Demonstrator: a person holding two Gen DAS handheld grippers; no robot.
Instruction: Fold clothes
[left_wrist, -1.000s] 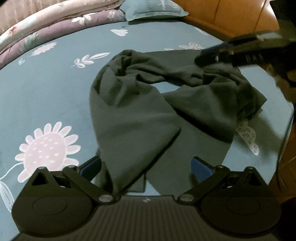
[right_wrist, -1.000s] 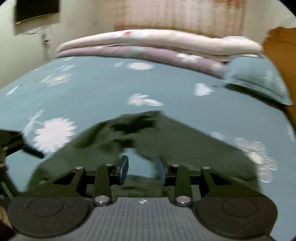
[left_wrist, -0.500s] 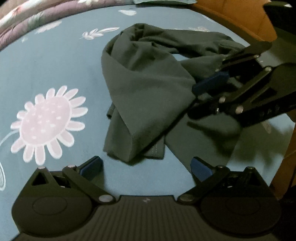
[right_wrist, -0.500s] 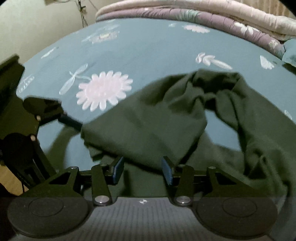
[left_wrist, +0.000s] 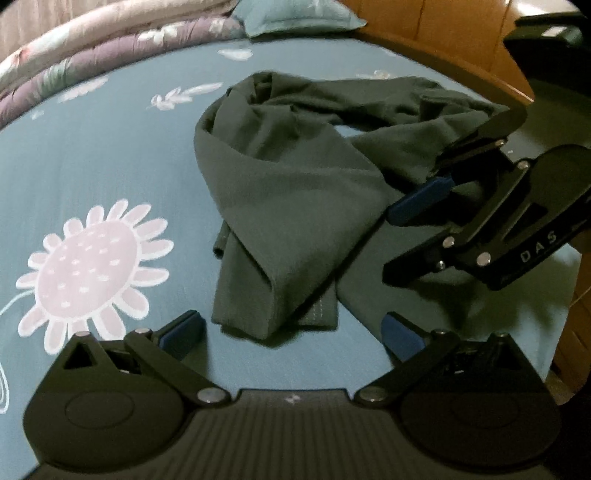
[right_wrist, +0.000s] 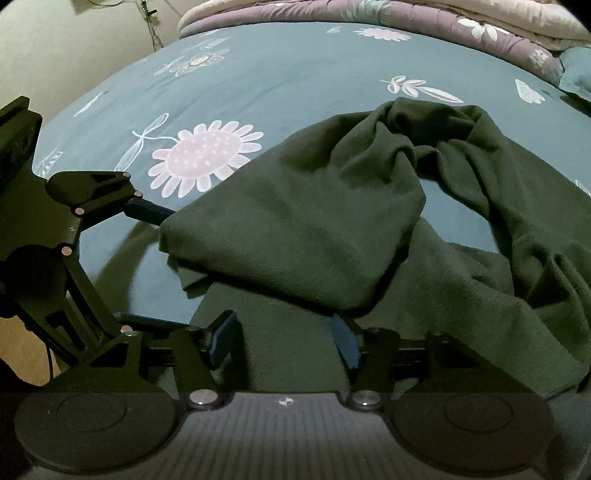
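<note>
A dark green garment (left_wrist: 295, 192) lies crumpled on the teal flowered bedsheet (left_wrist: 110, 147). Its hemmed end (left_wrist: 317, 314) rests flat just ahead of my left gripper (left_wrist: 291, 334), which is open wide with only sheet between its blue pads. The right gripper (left_wrist: 399, 243) comes in from the right, low over the garment's edge. In the right wrist view the garment (right_wrist: 314, 221) fills the middle. My right gripper (right_wrist: 284, 341) hovers over flat cloth with its jaws opening, and the pads press on nothing. The left gripper (right_wrist: 173, 267) sits at the garment's left corner.
Folded quilts (left_wrist: 92, 48) and a teal pillow (left_wrist: 295, 14) are stacked at the far end of the bed. A wooden bed frame (left_wrist: 443, 44) runs along the right. The bed's edge and a pale wall (right_wrist: 74, 44) with cables show in the right wrist view.
The right gripper came down over the garment, tipped downward, and its jaws widened. The garment end that reached between my left fingers now lies flat just ahead of them.
</note>
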